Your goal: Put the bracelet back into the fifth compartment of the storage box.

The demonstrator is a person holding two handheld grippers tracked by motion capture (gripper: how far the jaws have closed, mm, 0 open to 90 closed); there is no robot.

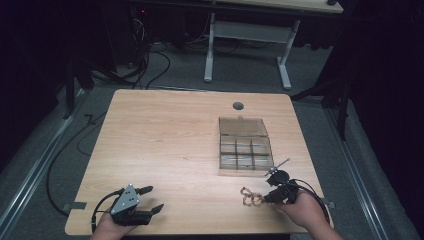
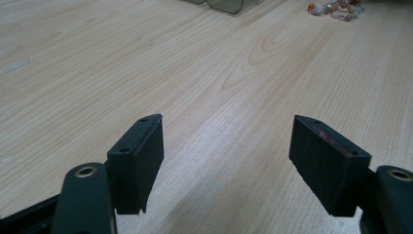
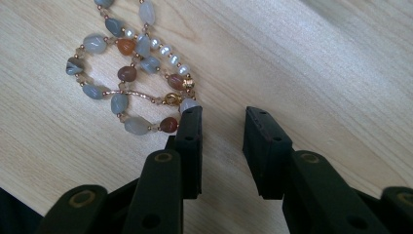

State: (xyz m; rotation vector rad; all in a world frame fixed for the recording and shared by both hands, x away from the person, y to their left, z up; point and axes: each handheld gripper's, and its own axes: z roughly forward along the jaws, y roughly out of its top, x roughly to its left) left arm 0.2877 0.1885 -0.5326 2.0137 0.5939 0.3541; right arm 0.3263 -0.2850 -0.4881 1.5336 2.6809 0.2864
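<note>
Resting near front table edge [image 1: 200,233]: left gripper [image 1: 150,199] jaws spread wide; right gripper [image 3: 221,127] jaws slightly parted, beside bead bracelet [image 3: 131,73]

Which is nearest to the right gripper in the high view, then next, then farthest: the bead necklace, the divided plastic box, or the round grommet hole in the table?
1. Bead necklace: right beside the right gripper, on its left at the table's near edge.
2. Divided plastic box: farther back, just beyond the gripper, lid open.
3. Grommet hole: farthest, near the table's far edge.
</note>
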